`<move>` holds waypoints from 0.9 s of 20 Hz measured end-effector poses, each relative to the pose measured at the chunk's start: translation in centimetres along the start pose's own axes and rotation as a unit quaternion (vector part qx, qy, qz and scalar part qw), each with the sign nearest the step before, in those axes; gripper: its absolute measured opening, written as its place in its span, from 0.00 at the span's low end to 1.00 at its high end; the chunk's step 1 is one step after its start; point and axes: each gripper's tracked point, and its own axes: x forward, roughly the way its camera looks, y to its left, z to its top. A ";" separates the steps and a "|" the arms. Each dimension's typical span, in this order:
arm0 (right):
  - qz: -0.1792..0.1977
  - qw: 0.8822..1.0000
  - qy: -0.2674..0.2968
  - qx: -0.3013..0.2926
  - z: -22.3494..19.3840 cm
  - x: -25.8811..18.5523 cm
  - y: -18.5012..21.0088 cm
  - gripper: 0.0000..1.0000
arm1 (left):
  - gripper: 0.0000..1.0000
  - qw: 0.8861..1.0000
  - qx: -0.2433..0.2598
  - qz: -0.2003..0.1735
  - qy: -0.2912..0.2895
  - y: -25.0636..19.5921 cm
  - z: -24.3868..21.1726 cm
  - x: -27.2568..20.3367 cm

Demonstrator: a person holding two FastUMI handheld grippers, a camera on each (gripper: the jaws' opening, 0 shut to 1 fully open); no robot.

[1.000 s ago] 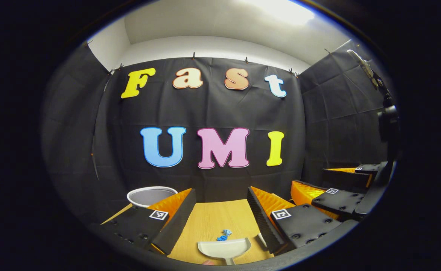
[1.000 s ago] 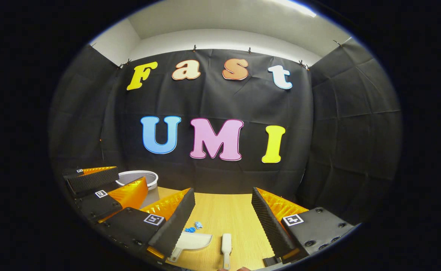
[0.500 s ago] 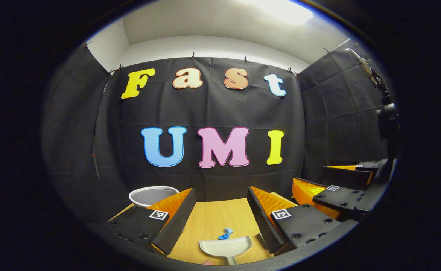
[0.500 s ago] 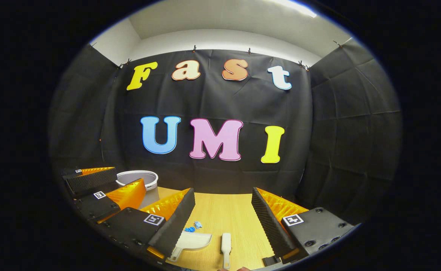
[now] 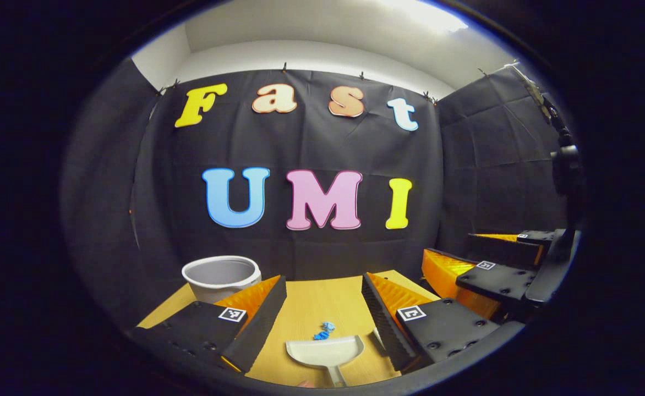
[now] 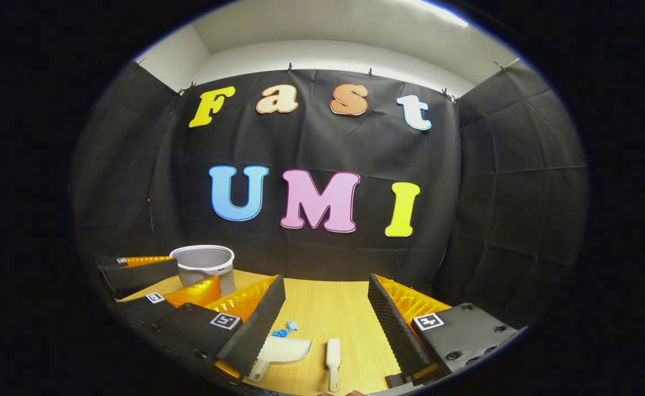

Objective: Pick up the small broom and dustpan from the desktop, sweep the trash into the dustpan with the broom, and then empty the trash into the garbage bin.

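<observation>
- The white dustpan (image 5: 326, 351) lies flat on the wooden desktop (image 5: 311, 308) at the bottom centre of the left gripper view, its handle pointing to the lower edge; in the right gripper view it sits at lower centre-left (image 6: 287, 350).
- Small blue trash (image 5: 321, 330) lies just beyond the dustpan's open edge, also seen in the right gripper view (image 6: 285, 329).
- The small white broom (image 6: 332, 356) lies just right of the dustpan, apart from it.
- The grey garbage bin (image 5: 221, 276) stands at the desktop's far left corner.
- The left gripper (image 5: 322, 300) hangs above the dustpan, jaws wide and holding nothing.
- The right gripper (image 6: 328, 300) hangs above the broom, jaws wide and holding nothing.
</observation>
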 end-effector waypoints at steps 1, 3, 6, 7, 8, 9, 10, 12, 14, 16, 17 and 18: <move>0.001 1.000 0.006 0.001 -0.4 0.2 0.0 0.93 | 0.82 1.000 -0.007 -0.006 0.019 -0.1 -1.0 0.3; 0.001 1.000 0.030 0.004 -1.7 1.0 -0.1 0.93 | 0.82 0.998 -0.005 -0.009 0.059 0.2 -3.1 0.6; -0.005 0.996 0.093 0.017 -5.0 2.3 -0.8 0.98 | 0.82 0.994 -0.013 -0.017 0.110 0.3 -5.9 1.0; -0.007 0.992 0.119 0.028 -6.3 2.6 -0.9 0.98 | 0.82 0.991 -0.017 -0.020 0.133 0.2 -7.2 1.2; -0.008 0.989 0.142 0.035 -7.5 3.1 -1.1 0.98 | 0.82 0.987 -0.020 -0.021 0.157 0.2 -8.4 1.2; -0.011 0.985 0.169 0.039 -9.1 3.5 -1.3 0.98 | 0.82 0.983 -0.024 -0.020 0.179 0.3 -9.7 1.3; -0.015 0.980 0.196 0.039 -10.6 3.9 -1.5 0.98 | 0.82 0.979 -0.027 -0.018 0.201 0.3 -10.7 1.3; -0.019 0.964 0.264 0.038 -14.4 4.1 -2.0 0.98 | 0.83 0.963 -0.031 -0.024 0.266 0.0 -12.9 1.4; -0.012 0.944 0.327 0.053 -17.8 4.0 -1.3 0.99 | 0.85 0.946 -0.036 -0.031 0.322 -0.5 -15.0 1.7; -0.015 0.923 0.382 0.041 -20.9 3.5 -1.6 0.99 | 0.84 0.925 -0.040 -0.044 0.375 -0.7 -16.4 1.6; -0.021 0.915 0.401 0.031 -22.1 3.4 -2.1 1.00 | 0.84 0.913 -0.043 -0.047 0.404 -0.7 -17.4 1.5; -0.020 0.908 0.418 0.029 -23.4 3.6 -1.9 1.00 | 0.84 0.902 -0.048 -0.046 0.427 -0.8 -18.1 1.6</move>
